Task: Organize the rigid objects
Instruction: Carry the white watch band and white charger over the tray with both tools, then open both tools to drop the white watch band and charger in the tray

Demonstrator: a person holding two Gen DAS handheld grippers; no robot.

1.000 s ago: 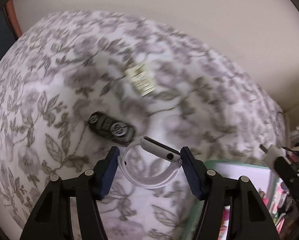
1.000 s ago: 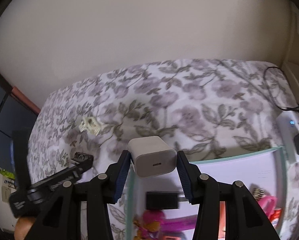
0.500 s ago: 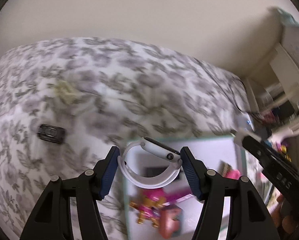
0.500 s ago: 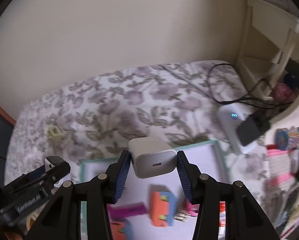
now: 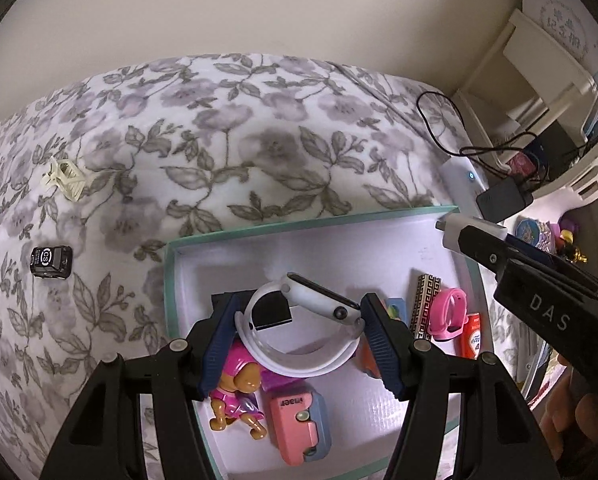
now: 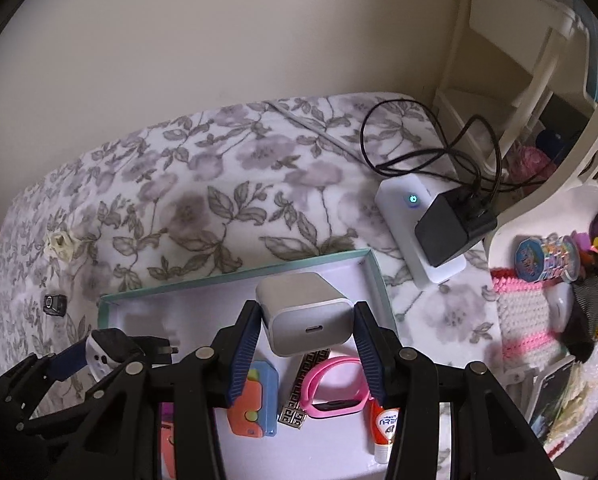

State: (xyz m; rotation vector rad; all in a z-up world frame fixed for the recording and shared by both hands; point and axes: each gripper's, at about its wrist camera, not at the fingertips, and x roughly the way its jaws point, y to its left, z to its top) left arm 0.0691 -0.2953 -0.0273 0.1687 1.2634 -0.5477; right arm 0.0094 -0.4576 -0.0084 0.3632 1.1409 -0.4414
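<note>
My left gripper (image 5: 299, 338) is shut on a white smartwatch (image 5: 303, 332) and holds it above the teal-rimmed white tray (image 5: 171, 276). My right gripper (image 6: 305, 334) is shut on a white charger cube (image 6: 305, 314) above the same tray (image 6: 373, 276). The tray holds a pink toy dog (image 5: 237, 396), a pink and blue case (image 5: 299, 424), a black adapter (image 5: 273, 312), a pink band (image 6: 331, 386), a patterned bar (image 6: 303, 392) and an orange tube (image 6: 385, 428). A small black toy car (image 5: 51, 262) and a cream hair clip (image 5: 67, 178) lie on the floral bedspread to the left.
A white power bank with a black plug and cable (image 6: 431, 224) lies right of the tray. A cream shelf unit (image 6: 511, 80) and a basket of clutter (image 6: 559, 264) stand at the right. A wall runs behind the bed.
Both grippers have swung right and forward from over the bedspread to above the tray, each still holding its object. The toy car and hair clip now lie far to the left.
</note>
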